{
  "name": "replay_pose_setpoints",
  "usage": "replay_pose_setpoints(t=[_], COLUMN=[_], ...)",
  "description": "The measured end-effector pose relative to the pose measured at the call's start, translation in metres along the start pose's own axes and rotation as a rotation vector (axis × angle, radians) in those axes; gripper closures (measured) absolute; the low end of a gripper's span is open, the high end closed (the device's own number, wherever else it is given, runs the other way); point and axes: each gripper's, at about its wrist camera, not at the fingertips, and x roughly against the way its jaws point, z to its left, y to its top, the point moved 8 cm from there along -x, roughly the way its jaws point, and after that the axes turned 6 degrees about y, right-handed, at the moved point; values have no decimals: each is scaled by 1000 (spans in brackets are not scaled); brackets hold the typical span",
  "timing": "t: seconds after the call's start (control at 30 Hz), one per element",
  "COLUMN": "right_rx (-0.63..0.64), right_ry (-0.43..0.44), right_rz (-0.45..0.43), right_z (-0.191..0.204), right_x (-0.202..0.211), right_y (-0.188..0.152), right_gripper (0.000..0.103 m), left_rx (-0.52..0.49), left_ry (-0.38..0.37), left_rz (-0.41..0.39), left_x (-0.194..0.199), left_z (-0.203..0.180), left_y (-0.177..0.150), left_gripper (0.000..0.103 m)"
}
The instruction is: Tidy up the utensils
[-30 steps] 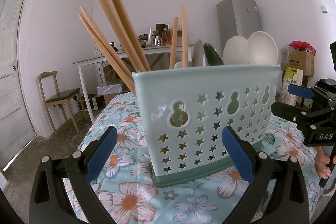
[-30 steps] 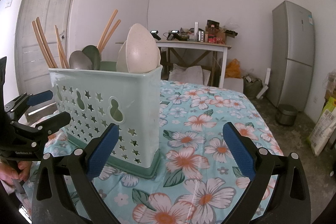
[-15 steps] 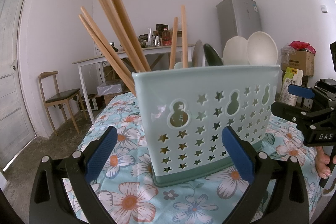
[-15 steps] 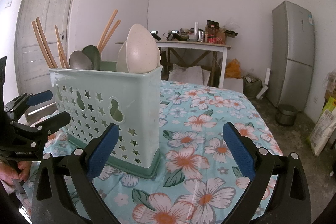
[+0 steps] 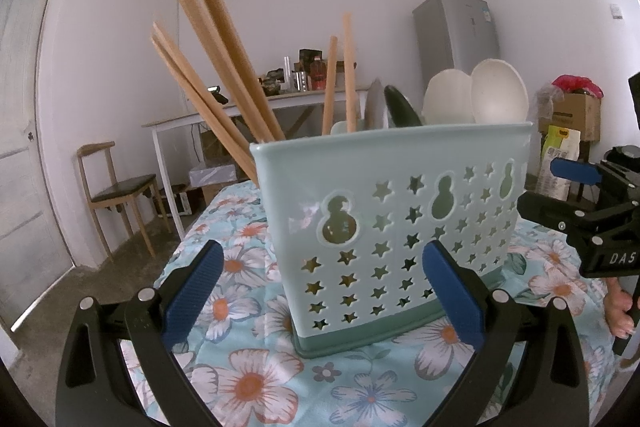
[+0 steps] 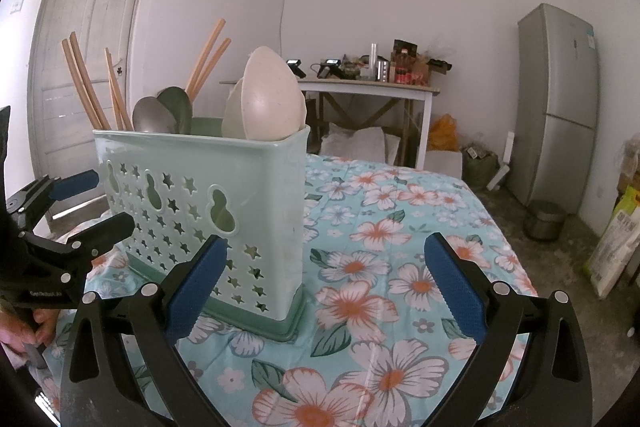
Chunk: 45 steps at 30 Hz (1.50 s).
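A: How far along is the person getting with the utensils?

B: By the look of it, nearly finished. The pale green utensil caddy is standing upright on the desk, on its floral cloth, and everything visible is already sitting inside it. The wooden chopsticks are leaning out of one end, the two dark spoons are sitting in the middle, and the two cream spoons are filling the other end.

A: Is anything lying loose?

B: Nothing is showing on the cloth around the caddy in either wrist view, so the sorting is probably done. The parts of the desk outside both views are not visible, though.

A: And the grippers?

B: The left gripper is hovering low, just in front of the caddy's long perforated wall, with its blue pads spread wide and nothing between them. The right gripper is pointing past the caddy's end corner, toward open cloth, likewise spread and empty. Each one is appearing at the edge of the other's view, with a hand wrapped around the handle.

A: So neither is touching the caddy?

B: Neither appears to be touching it; both are sitting close by, level and released.
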Motion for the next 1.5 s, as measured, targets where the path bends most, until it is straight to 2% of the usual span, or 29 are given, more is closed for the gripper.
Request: replay_pose_setpoints(t=[1.5], right_rx=[0], right_ry=[0], right_rz=[-1], right_z=[-1], right_x=[-1], right_y=[-1], right_gripper=[8], left_rx=[0], left_ry=[2], left_rz=[8], left_x=[1], left_z=[-4], left_y=[2], left_gripper=[5])
